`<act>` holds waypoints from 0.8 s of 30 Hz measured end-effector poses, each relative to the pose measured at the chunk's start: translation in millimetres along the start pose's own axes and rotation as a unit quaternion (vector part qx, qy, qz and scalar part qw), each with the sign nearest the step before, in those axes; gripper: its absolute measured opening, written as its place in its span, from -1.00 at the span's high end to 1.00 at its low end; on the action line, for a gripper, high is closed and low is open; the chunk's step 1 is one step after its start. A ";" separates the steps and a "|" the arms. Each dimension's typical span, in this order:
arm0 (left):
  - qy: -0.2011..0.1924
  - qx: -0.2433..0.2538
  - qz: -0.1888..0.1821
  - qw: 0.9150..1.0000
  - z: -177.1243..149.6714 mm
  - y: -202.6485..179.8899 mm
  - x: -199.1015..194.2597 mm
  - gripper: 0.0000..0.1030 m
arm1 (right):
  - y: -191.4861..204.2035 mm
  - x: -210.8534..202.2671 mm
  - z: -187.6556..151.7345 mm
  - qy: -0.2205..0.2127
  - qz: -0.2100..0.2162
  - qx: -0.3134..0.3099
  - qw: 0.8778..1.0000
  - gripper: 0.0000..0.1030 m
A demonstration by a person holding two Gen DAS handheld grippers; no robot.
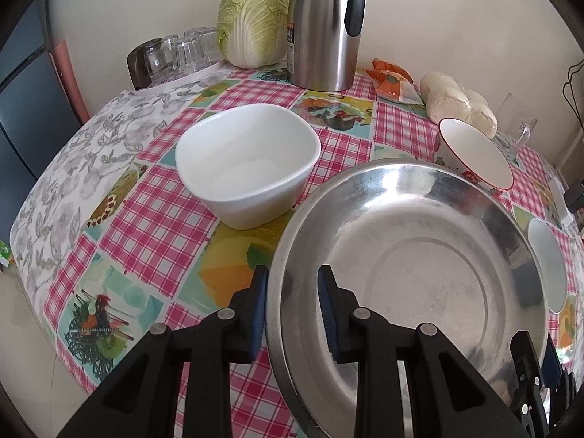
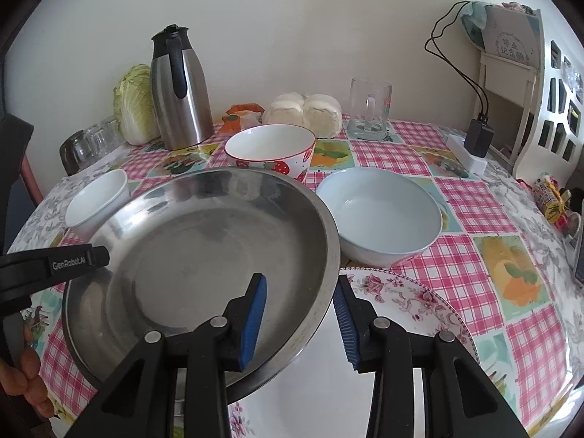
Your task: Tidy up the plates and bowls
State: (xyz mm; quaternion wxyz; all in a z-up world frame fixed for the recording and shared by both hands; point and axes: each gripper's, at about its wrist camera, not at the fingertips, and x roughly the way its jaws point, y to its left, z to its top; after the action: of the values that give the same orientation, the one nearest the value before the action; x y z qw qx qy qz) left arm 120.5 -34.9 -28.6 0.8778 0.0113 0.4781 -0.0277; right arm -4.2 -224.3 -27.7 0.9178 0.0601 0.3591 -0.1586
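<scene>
Steel pan (image 2: 204, 255) has both tongs straddling its rim, left tongs (image 1: 292, 306) and right tongs (image 2: 301, 321) parted, not pinching. It's round, mouth up, overlapping the floral plate (image 2: 408, 299) on the surface (image 2: 474, 197).

Before you, the steel pan (image 1: 419, 255) shows brushed metal, shiny along the rim and dulled by fine scuffs across its base. The white bowl (image 1: 248, 160) looks like smooth, glossy ceramic, as does the strawberry-print bowl (image 2: 272, 153). Your table (image 1: 160, 215) wears a slick checked oilcloth that catches window light. Each claw (image 2: 301, 310) is matt black plastic faced with ribbed blue pads (image 2: 255, 319). The jug (image 2: 180, 98) is satin steel with a black plastic handle.
</scene>
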 end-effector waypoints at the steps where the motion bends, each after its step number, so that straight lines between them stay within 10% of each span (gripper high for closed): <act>1: -0.003 0.001 0.000 1.000 0.2 0.2 0.5 0.45 | 0.3 0.4 -0.2 0.000 0.001 0.001 1.000 0.20; 15: 0.011 -0.008 -0.020 1.000 1.1 2.5 3.1 0.37 | -2.5 2.2 -1.5 0.004 0.013 0.010 1.000 0.20; 24: -0.007 0.000 -0.020 1.000 5.0 -1.7 -25.0 -0.26 | -11.2 -16.3 5.8 -0.011 0.020 0.020 1.000 0.12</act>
State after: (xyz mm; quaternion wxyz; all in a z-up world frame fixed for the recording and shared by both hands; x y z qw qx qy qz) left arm 111.1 -35.9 -4.9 0.8804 0.0012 0.4720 -0.0450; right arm -15.5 -232.1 -12.4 0.9232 0.0841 0.3445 -0.1480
